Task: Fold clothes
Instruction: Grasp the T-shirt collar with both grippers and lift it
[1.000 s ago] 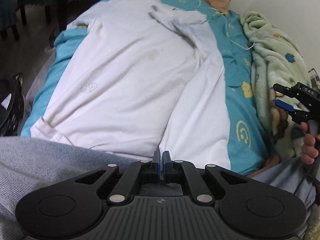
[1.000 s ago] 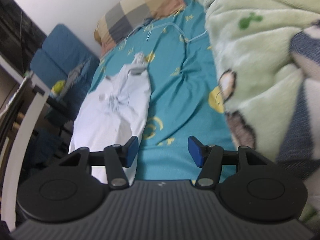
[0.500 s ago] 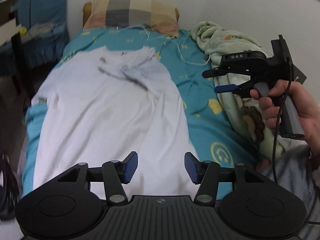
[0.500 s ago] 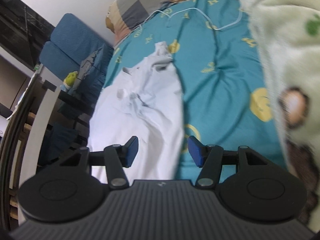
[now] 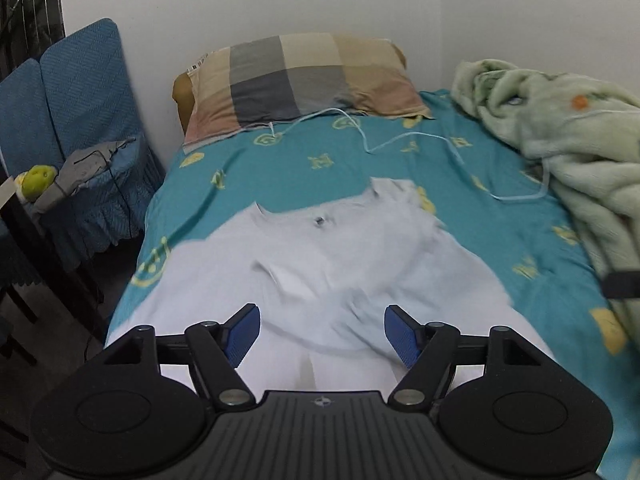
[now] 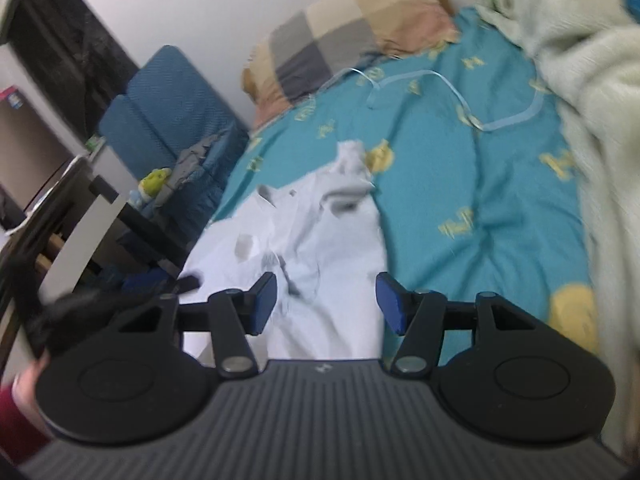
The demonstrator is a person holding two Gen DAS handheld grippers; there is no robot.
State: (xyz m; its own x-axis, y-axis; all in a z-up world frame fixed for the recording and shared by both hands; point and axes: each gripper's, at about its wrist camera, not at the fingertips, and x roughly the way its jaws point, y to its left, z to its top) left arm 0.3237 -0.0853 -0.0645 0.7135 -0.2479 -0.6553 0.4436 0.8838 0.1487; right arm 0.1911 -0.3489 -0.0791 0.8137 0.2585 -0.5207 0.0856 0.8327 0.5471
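White shirt (image 5: 320, 272) lying crumpled on the teal patterned bedsheet (image 5: 500, 208), along the bed's left side, its collar end toward the head of the bed and its lower part running under the near edge of both views. Left gripper (image 5: 322, 334): blue pads spread apart and widening, nothing between them, hovering above the shirt's lower half. Right gripper (image 6: 326, 302): pads parted, empty, held over the shirt's right edge where white cloth meets bedsheet. Plaid pillow (image 5: 304, 80) against the wall at the head of the bed. A thin pale cord (image 5: 404, 140) loops across the sheet between pillow and shirt. Pale green fleece blanket (image 5: 560, 140) heaped along the bed's right edge. Blue covered chair (image 5: 80, 120) beside the bed's left edge, bearing grey cloth and a small yellow-green toy (image 5: 38, 178). Both views are motion-blurred; fine detail of the shirt's folds cannot be told.
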